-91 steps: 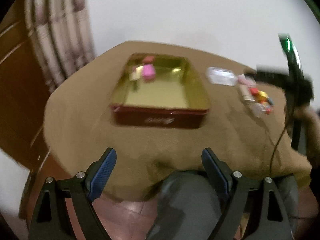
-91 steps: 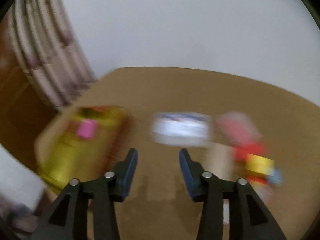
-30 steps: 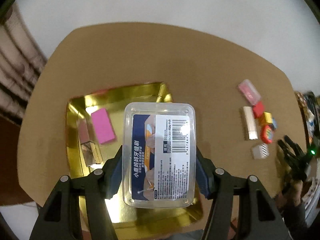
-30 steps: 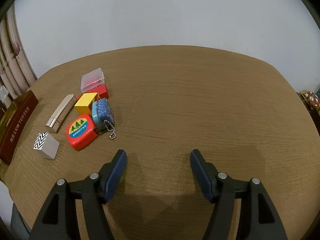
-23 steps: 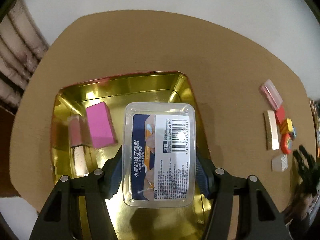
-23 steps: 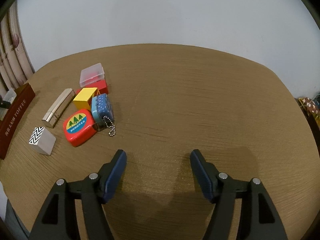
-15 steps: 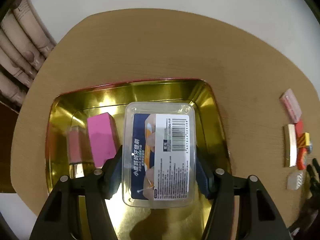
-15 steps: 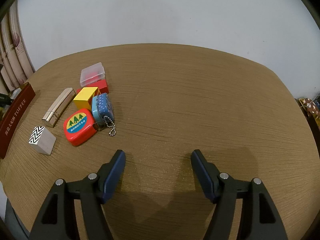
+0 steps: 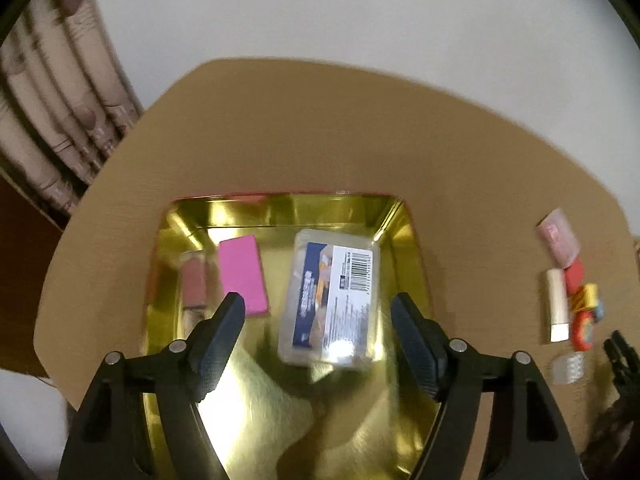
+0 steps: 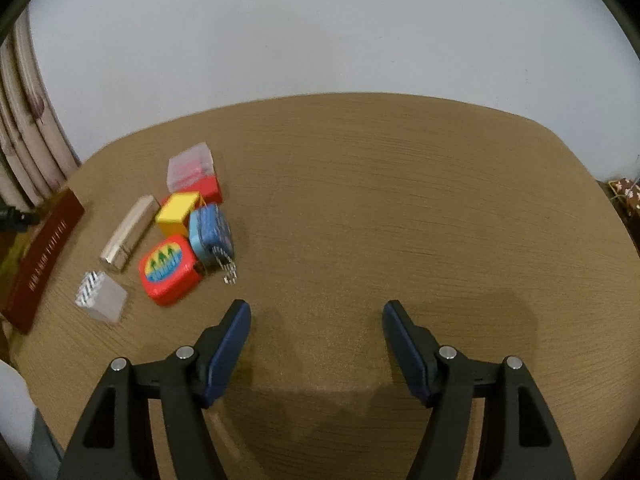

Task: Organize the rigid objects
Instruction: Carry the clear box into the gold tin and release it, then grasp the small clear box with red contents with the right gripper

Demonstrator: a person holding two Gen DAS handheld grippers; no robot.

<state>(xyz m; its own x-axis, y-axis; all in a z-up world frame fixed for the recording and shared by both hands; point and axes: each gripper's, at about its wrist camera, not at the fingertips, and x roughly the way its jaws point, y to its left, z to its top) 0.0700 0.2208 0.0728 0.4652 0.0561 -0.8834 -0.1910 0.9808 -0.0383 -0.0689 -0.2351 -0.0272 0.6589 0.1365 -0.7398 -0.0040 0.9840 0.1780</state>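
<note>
A gold tin tray (image 9: 412, 248) with red outer walls sits on the brown table. In it lie a clear plastic box with a barcode label (image 9: 332, 300), a pink block (image 9: 242, 274) and a dull pink stick (image 9: 194, 282). My left gripper (image 9: 318, 326) is open and empty above the tray, its jaws either side of the clear box and apart from it. My right gripper (image 10: 316, 334) is open and empty over bare table. To its left lie a red tape measure (image 10: 168, 268), a blue tin (image 10: 210, 232), a yellow block (image 10: 178, 208), a gold tube (image 10: 128, 232) and a clear box (image 10: 190, 166).
A zigzag-patterned white block (image 10: 100, 296) lies at the front left of the pile. The tray's red wall (image 10: 44, 260) shows at the far left of the right wrist view. The same pile (image 9: 568, 280) shows at the right of the left wrist view. Curtains (image 9: 52, 120) hang beyond the table's left edge.
My left gripper has opened and let go of the clear box, which now lies tilted in the tray. The left gripper has drawn back. The right gripper has barely moved.
</note>
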